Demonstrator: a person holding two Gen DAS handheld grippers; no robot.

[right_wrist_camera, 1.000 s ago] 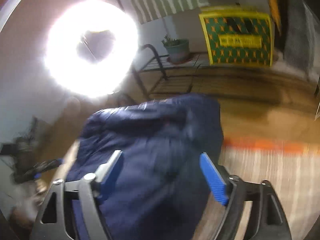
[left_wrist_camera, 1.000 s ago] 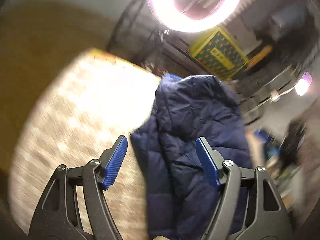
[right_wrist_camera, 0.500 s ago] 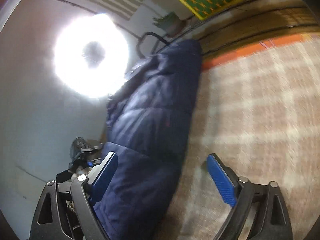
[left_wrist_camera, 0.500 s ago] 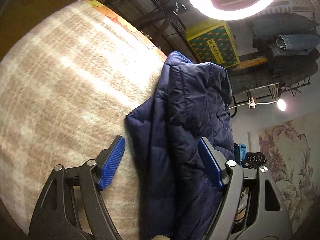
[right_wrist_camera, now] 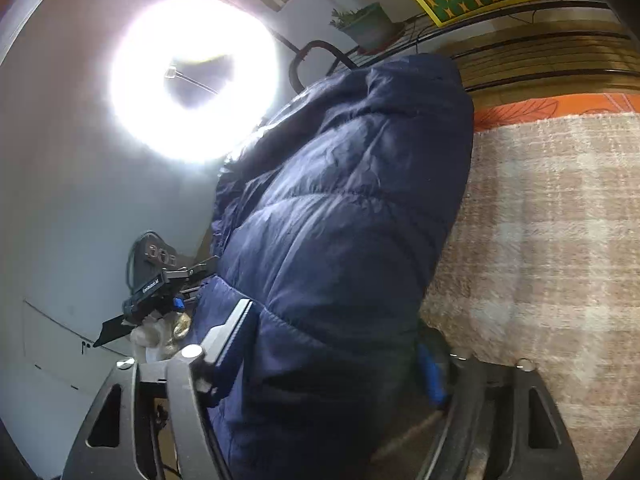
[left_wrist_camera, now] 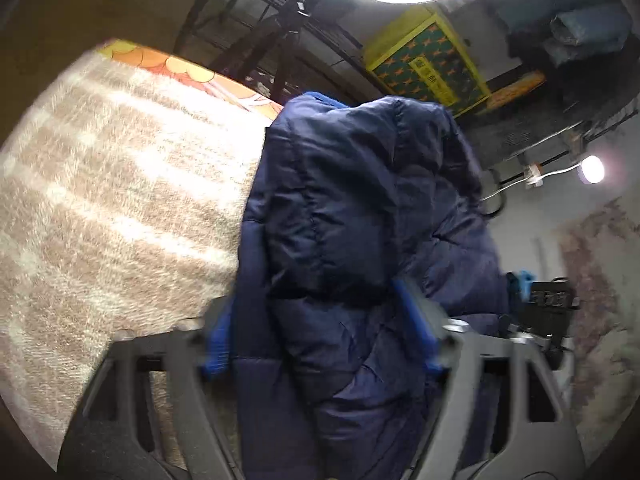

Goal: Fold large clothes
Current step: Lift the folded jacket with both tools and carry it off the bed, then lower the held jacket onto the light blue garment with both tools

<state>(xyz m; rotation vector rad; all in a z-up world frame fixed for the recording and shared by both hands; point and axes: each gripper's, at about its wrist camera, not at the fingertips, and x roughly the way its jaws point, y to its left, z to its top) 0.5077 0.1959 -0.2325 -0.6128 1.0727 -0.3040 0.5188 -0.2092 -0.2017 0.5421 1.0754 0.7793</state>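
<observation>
1. Both grippers have dropped closer onto the navy puffer jacket [left_wrist_camera: 360,220] since the earlier frames, and both sets of jaws have just been closing with jacket bulk between them.
2. My left gripper [left_wrist_camera: 320,340]: blue pads sit either side of a thick fold at lower centre of that view. It's blurry, so I'd call it pressing in on the padding, not a firm clamp yet.
3. My right gripper [right_wrist_camera: 332,348]: jacket [right_wrist_camera: 340,220] fills the gap between the fingers and hides most of the right-hand pad. Looks clamped on the jacket.
4. Where the jacket is: bunched in a long roll along the edge of the beige checked blanket [left_wrist_camera: 120,200], running from frame bottom up to upper centre in both views.
5. Doing this step well, my guess: pinch the outer shell layers, not just puffed air, or it slips out. Get both grips level with each other before lifting, so the fold lands straight.
6. View differences: the right camera shows my other gripper [right_wrist_camera: 160,296] at lower left, past the jacket, and a potted plant [right_wrist_camera: 366,26] up top. The left camera instead shows stacked folded clothes [left_wrist_camera: 580,32] at upper right and a small lamp [left_wrist_camera: 592,170].
</observation>
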